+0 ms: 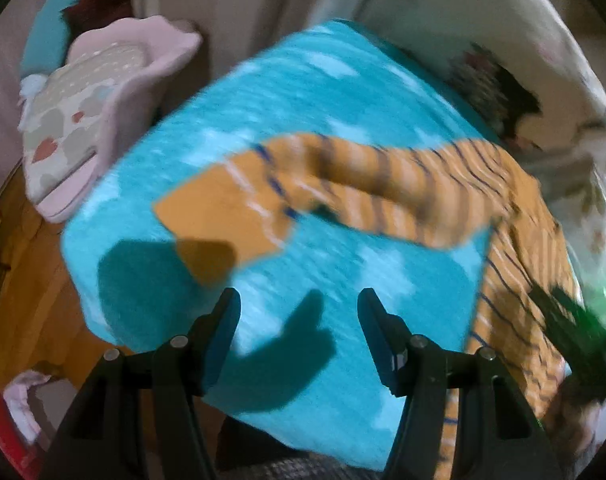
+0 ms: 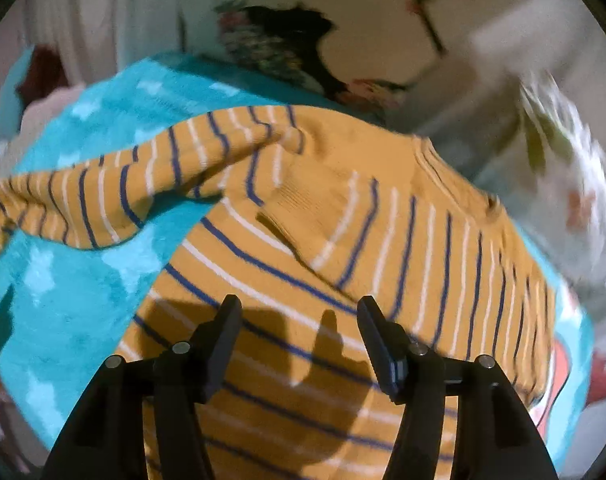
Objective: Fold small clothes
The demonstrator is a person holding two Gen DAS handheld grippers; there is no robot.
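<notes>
Orange striped sweater point(image 2: 323, 240) lying on the turquoise blanket point(image 1: 303, 92), one sleeve point(image 1: 343, 184) stretched out sideways, your right tongs point(image 2: 299, 316) wide above its body, your left tongs point(image 1: 299, 308) wide over bare blanket, pink cushion point(image 1: 103, 120) beyond.

Left claw point(image 1: 299, 306) agape, empty; right claw point(image 2: 299, 308) agape, empty.

Home bedroom: turquoise fleece blanket point(image 1: 303, 92), floral bedding point(image 2: 563, 168), pink cushion point(image 1: 103, 92), wood floor point(image 1: 27, 280).
</notes>
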